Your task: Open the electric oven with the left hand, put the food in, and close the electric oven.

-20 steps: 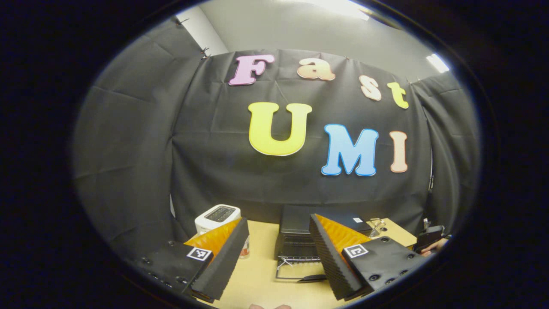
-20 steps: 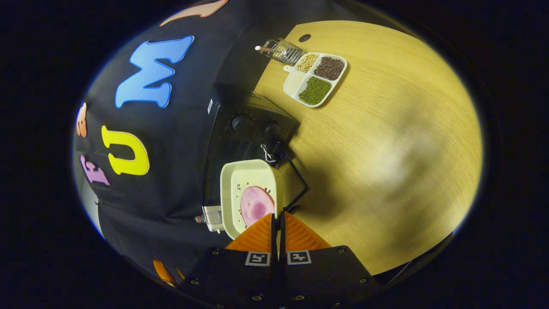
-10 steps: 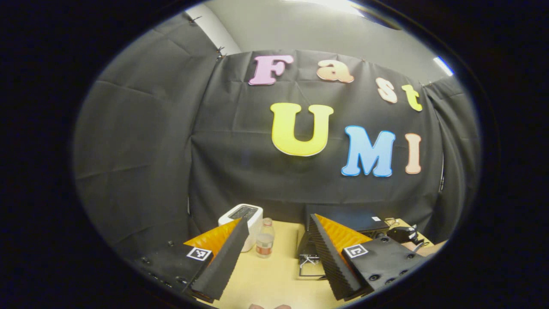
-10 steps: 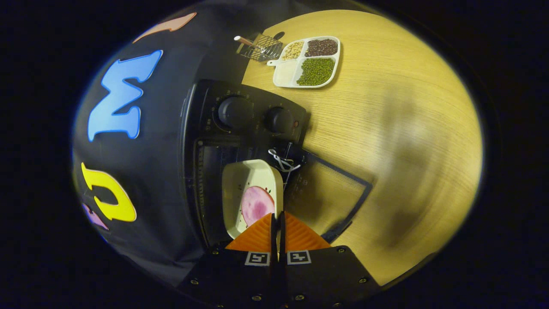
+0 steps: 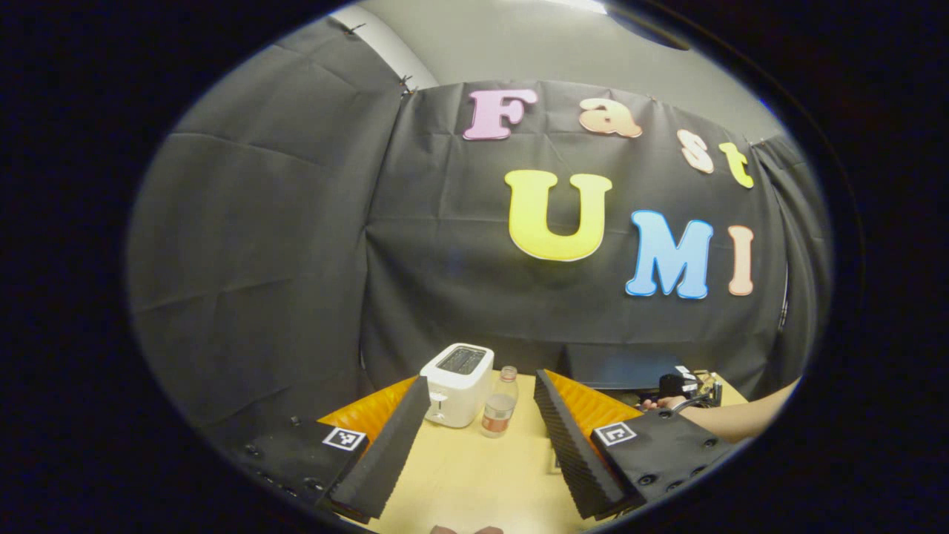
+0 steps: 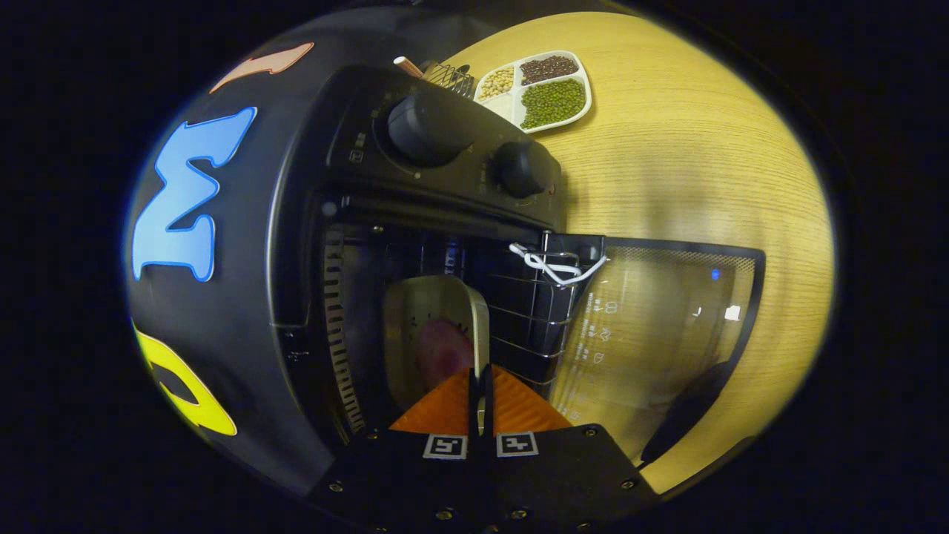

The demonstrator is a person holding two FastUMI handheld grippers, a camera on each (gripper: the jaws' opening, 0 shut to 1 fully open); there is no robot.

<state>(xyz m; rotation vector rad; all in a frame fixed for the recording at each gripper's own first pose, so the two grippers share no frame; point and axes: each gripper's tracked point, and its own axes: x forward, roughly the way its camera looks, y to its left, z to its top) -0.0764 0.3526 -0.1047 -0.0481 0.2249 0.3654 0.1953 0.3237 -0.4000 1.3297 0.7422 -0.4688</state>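
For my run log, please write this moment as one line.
phase: inserting food | oven door: open | right claw: shut on dish, dish inside oven | left claw: open, holding nothing

text: none legible | oven door markings: too small to read

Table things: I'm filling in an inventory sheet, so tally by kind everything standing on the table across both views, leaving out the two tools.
Oven: 1
Toaster: 1
Bottle: 1
Divided dish of beans: 1
Wire rack: 1
Dish with food, held in the oven by the right tool: 1
Total: 6
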